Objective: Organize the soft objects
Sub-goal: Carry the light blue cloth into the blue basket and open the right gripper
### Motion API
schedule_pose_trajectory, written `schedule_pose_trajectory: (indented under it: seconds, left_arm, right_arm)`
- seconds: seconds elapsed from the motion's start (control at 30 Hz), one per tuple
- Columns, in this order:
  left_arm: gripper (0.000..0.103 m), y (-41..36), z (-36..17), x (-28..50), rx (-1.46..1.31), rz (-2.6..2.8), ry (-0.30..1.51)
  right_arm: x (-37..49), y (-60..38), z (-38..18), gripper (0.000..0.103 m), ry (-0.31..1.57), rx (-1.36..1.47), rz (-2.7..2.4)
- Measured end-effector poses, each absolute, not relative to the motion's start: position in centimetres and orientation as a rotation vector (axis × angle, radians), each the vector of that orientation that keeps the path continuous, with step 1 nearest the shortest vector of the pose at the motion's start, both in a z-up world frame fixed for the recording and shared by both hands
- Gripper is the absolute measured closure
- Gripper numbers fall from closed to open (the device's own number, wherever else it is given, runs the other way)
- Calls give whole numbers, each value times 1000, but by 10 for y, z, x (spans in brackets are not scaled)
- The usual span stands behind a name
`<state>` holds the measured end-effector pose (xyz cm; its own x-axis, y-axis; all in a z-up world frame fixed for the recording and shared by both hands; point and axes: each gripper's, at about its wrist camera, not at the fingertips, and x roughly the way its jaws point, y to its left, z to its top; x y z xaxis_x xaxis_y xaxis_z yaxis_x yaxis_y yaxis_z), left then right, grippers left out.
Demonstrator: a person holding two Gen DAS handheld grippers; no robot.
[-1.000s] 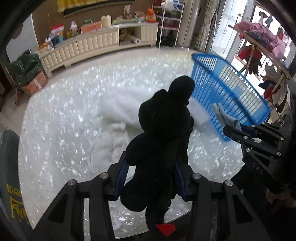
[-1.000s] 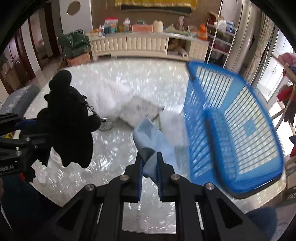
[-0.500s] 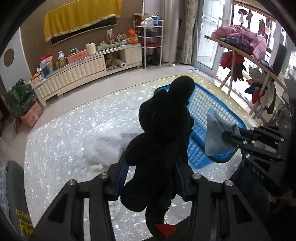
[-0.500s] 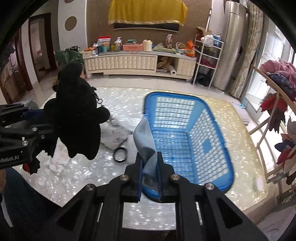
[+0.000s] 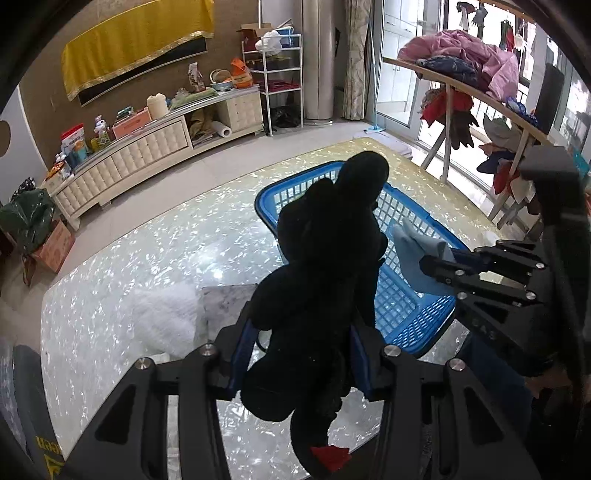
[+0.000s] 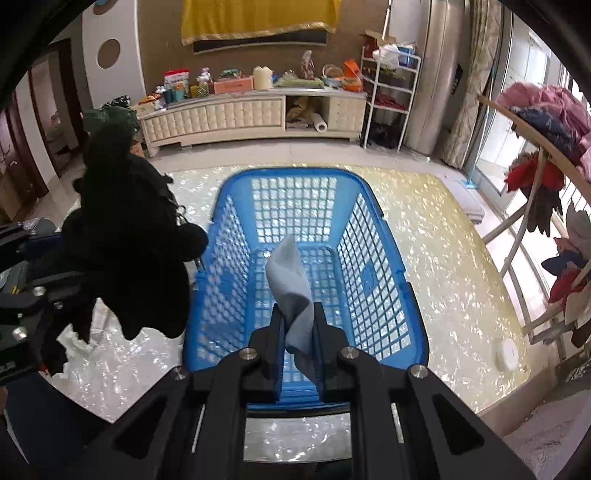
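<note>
- My left gripper point(image 5: 301, 354) has its jaws clamped on the black plush toy point(image 5: 325, 258); the toy's body fills the gap between the blue pads and its head sticks out well beyond the tips, with a red tag hanging below.
- My right gripper point(image 6: 300, 332) has its jaws pressed together on the light blue cloth point(image 6: 291, 280), whose free end stands up past the tips.
- A second ago the blue basket point(image 6: 373, 266) was off to the right of my right jaws and seemed tilted; now it lies straight ahead of and below them, so the cloth hangs over its inside.
- From the left wrist, the basket point(image 5: 413, 317) was far right and beyond the toy a second ago; now it sits directly behind the toy's head and right of my jaws.
- The grip on both things looks the same as before: neither the toy nor the cloth has slipped.
- The white fluffy piece point(image 5: 166, 314) and the grey-white pad point(image 5: 225, 299), which lay ahead of my left jaws earlier, are now left of them, close beside the toy's body, resting on the pearly surface point(image 5: 147, 251).
- In the right view the toy point(image 6: 125, 236) hangs left of my jaws, just beside the basket's left wall.
- More of the room shows beyond the jaws than before: the cream cabinet point(image 6: 251, 114), the yellow hanging point(image 6: 258, 16) and the clothes rack point(image 5: 461, 77).
</note>
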<state>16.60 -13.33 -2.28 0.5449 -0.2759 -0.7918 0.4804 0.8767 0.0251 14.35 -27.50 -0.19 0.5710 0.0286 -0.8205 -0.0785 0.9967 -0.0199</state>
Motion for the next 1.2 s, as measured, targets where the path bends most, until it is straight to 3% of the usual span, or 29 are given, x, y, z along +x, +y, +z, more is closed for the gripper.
schedule_pose_trajectory:
  seconds: [0.87, 0.93, 1.0, 1.2]
  left_arm:
    - [60, -123, -40, 192, 210, -362, 921]
    - [60, -121, -40, 193, 204, -354, 921]
    - [60, -121, -41, 194, 204, -348, 926]
    - [60, -124, -41, 193, 209, -344, 931]
  right_arm:
    - [197, -292, -72, 91, 1150, -79, 78]
    - [197, -293, -74, 82, 1162, -81, 84]
    - [196, -290, -74, 49, 1166, -91, 76]
    - [193, -285, -67, 26, 1144, -107, 103]
